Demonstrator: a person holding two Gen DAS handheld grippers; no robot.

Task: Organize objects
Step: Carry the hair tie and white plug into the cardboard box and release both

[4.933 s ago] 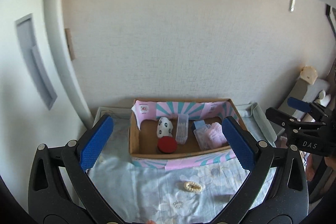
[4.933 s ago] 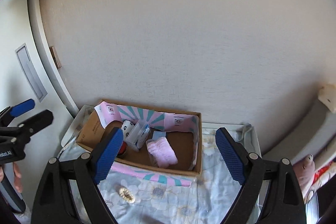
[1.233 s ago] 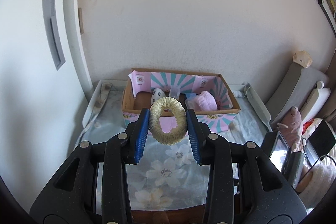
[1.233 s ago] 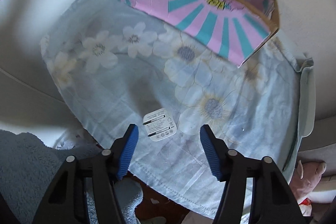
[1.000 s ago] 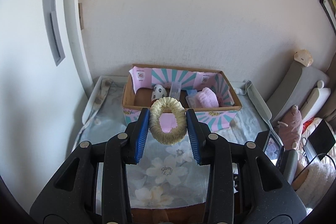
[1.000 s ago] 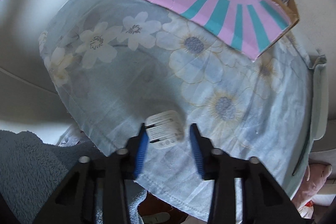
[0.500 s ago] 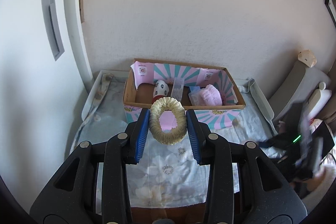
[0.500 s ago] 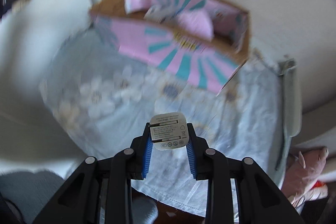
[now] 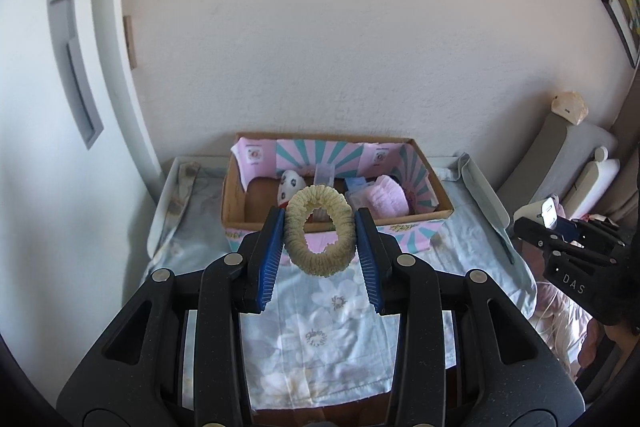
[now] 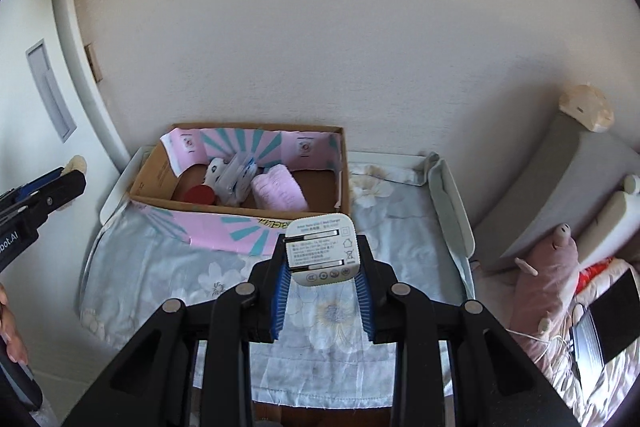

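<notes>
Cardboard box (image 10: 156,173) with pink-and-teal striped lining sits at the far side of your table, against the wall. Inside it: a red round lid (image 10: 199,194) toward the left front, a white pouch with dark spots (image 9: 290,183) behind it, clear plastic packets (image 10: 236,177) in the middle, and a folded pink cloth (image 10: 279,191) to their right. The rightmost part of the box floor is bare brown card.

Your left gripper (image 9: 319,237) is closed most of the way, blue pads pinching a cream hair scrunchie (image 9: 319,231) by its two sides. The scrunchie stands upright between the pads as an open ribbed ring, held in the air above the floral tablecloth (image 9: 320,327), in front of the box's near wall. In the right wrist view only the left gripper's tip (image 10: 40,193) shows at the left edge, with the scrunchie peeking out beyond it.

Your right gripper (image 10: 322,269) is likewise nearly closed, clamping a white wall charger (image 10: 321,251). Charger is a square with rounded corners, its two flat prongs folded down and its printed label facing the camera; the text is too small to read. It is held up off the tablecloth (image 10: 160,267), near the box's front right corner. In the left wrist view your right gripper (image 9: 548,223) shows at the right edge, beyond the table's side, with the charger (image 9: 546,211) at its tip.
</notes>
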